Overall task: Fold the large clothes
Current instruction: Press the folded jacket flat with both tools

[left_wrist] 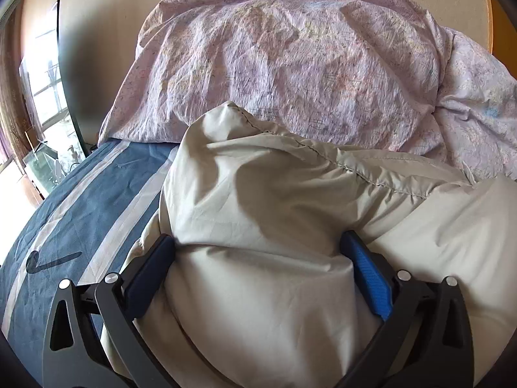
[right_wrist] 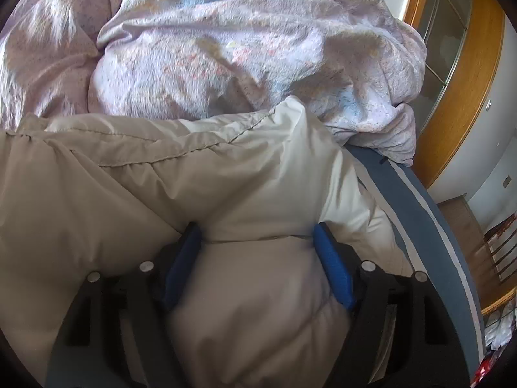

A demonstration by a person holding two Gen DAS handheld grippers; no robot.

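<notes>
Puffy beige quilted jacket gripped by both claws on the bed

The quilted jacket point(left_wrist: 258, 226) lies on the bed and fills the space between the fingers of each claw; it seems light, soft and full of air, with a smooth shell that is probably slippery. The left gripper point(left_wrist: 258, 258) stands wide, its blue pads point(left_wrist: 368, 278) pressing into a thick bulge of the fabric, and the right gripper point(right_wrist: 257, 258) holds another bulge point(right_wrist: 258, 291) in the same way. I judge a grip on a stitched seam point(left_wrist: 323, 152), just ahead of the fingertips, would slip less than one on the padding. Beyond the claws is a crumpled lilac duvet point(left_wrist: 290, 64). The blue striped sheet point(left_wrist: 80, 200) is to the left of the left claw and to the right of the right one.
</notes>
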